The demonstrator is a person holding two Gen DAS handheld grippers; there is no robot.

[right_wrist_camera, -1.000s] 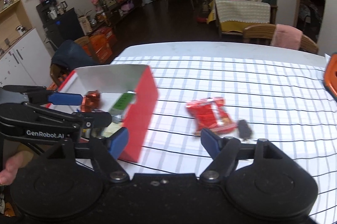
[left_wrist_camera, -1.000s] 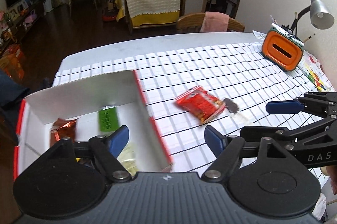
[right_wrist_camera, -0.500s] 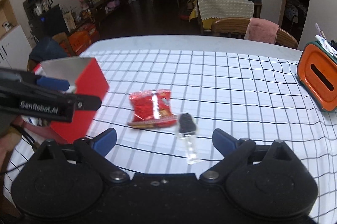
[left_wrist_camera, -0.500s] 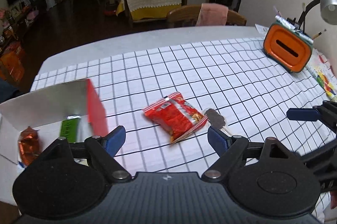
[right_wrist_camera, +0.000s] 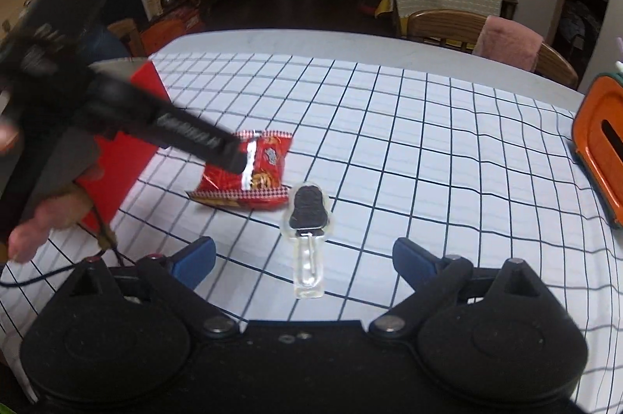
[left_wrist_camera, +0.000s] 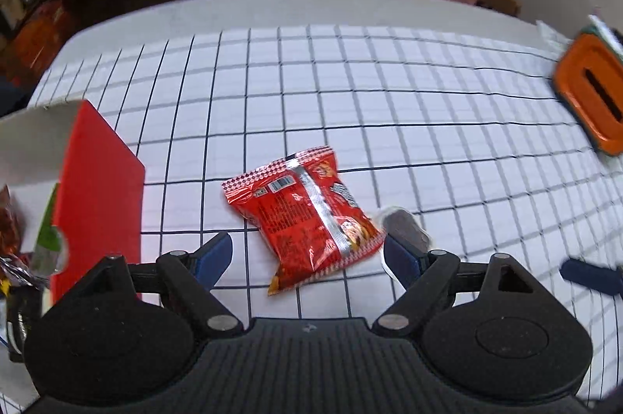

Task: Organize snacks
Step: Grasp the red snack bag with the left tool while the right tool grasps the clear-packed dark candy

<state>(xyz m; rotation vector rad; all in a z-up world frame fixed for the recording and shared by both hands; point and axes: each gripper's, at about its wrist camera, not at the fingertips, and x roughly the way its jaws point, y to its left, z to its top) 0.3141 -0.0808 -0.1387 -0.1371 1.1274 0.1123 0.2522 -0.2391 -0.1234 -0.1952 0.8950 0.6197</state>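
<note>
A red snack bag [left_wrist_camera: 307, 215] lies on the checked tablecloth, right in front of my open left gripper [left_wrist_camera: 307, 254], between its blue fingertips. It also shows in the right wrist view [right_wrist_camera: 253, 176], partly behind the left gripper's arm. A clear-wrapped dark lollipop [right_wrist_camera: 307, 219] lies just right of the bag, ahead of my open, empty right gripper [right_wrist_camera: 303, 258]; in the left wrist view the lollipop [left_wrist_camera: 403, 225] is partly hidden by the right finger. A red and white box [left_wrist_camera: 97, 188] at the left holds several snacks.
An orange holder [left_wrist_camera: 592, 102] stands at the table's right edge and also shows in the right wrist view [right_wrist_camera: 601, 145]. A wooden chair with a pink cloth [right_wrist_camera: 506, 42] is at the far side. The right gripper's fingertip [left_wrist_camera: 588, 275] shows at lower right.
My left gripper has swung right from over the box and dropped close to the red bag. My right gripper has moved right, bringing the lollipop in front of it.
</note>
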